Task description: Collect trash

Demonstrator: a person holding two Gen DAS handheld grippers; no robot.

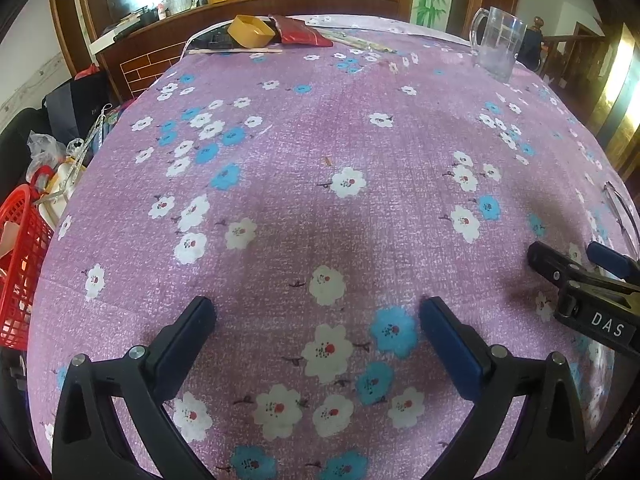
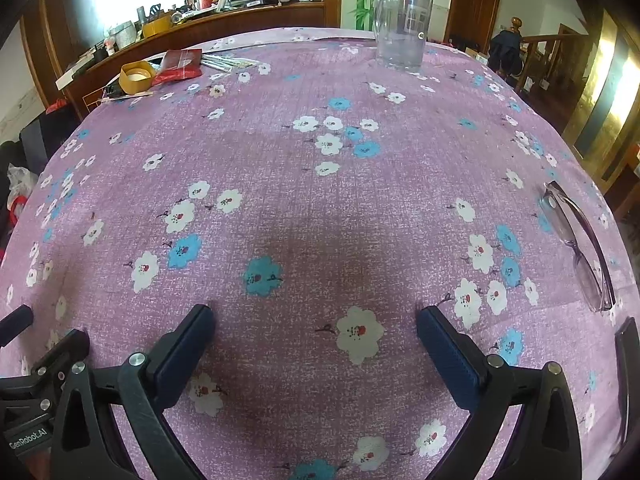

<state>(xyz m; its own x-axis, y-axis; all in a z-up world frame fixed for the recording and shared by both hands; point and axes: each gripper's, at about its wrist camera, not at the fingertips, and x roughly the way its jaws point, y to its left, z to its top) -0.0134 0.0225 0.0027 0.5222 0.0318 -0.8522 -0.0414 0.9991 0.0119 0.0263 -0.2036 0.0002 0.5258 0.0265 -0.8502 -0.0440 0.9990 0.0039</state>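
Observation:
My left gripper is open and empty over the purple flowered tablecloth. My right gripper is open and empty too; it also shows at the right edge of the left wrist view. At the far left of the table lie a red wrapper, a yellow tape roll, thin wooden sticks and clear straw packets. The same wrapper, roll and packets show in the right wrist view. A tiny orange scrap lies mid-table.
A glass mug stands at the far side, also in the left wrist view. Eyeglasses lie at the right edge. A red basket and bags sit off the left edge. A cluttered wooden counter stands behind.

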